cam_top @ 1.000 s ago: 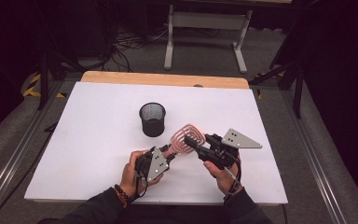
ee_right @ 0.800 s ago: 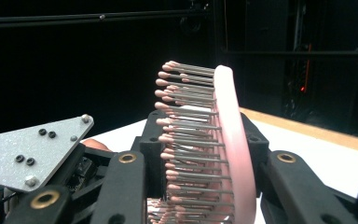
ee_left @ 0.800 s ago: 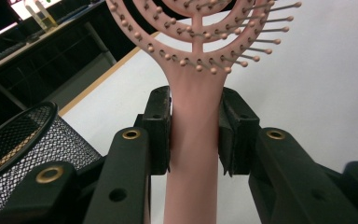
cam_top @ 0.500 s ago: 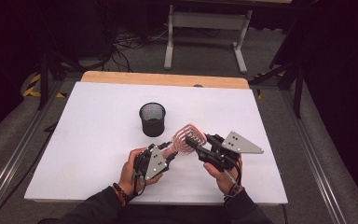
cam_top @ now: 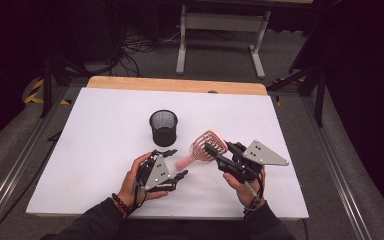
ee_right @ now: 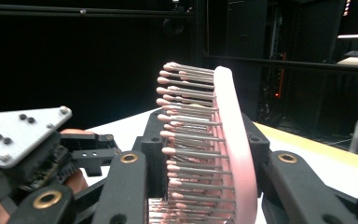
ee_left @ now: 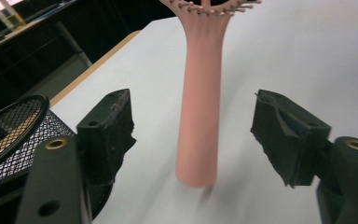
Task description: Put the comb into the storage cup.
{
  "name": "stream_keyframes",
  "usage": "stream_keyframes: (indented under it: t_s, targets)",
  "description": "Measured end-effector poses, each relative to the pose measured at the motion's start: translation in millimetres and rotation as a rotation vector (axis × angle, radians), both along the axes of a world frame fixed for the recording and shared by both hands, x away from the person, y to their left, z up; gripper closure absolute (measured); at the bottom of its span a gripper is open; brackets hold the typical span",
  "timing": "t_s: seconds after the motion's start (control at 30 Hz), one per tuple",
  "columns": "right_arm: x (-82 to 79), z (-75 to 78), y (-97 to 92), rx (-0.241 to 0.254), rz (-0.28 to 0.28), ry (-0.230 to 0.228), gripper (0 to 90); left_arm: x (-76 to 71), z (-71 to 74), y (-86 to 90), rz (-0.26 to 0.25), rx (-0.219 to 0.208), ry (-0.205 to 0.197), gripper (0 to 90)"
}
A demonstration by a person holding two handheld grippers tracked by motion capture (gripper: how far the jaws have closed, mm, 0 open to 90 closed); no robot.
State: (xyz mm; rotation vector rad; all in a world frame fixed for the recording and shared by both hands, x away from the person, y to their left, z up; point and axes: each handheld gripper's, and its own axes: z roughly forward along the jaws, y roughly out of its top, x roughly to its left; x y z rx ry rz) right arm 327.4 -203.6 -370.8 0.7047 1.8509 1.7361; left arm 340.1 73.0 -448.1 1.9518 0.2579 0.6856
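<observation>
While the right tongs [cam_top: 214, 150] grip the head of the pink hairbrush [cam_top: 205, 147], the left tongs [cam_top: 176, 164] have just been opening, and the handle now stands free between their jaws without touching the pads. The brush hangs just above the tabletop [cam_top: 95, 130]; its long axis runs from the head at about 2 o'clock down to the handle at 8 o'clock. The mesh cup [cam_top: 163, 127] stands near, at 11 o'clock from the brush.

– The hairbrush [ee_left: 200, 116]: smooth, matt pink plastic, with metal-looking pins?
– Yes. The pen cup [cam_top: 163, 128] is black wire mesh; the table [cam_top: 95, 140] looks matt white, its far edge wood.
</observation>
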Motion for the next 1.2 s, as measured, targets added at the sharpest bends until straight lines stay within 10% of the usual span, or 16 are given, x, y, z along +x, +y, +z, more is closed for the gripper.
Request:
stream_keyframes:
  t_s: [1.2]
  targets:
    - [-0.9, 5.9, -10.4, 0.007, -0.056, -0.035, 63.4, 1.3, 1.1, 75.0, -0.013, -0.029, 0.082, 5.4]
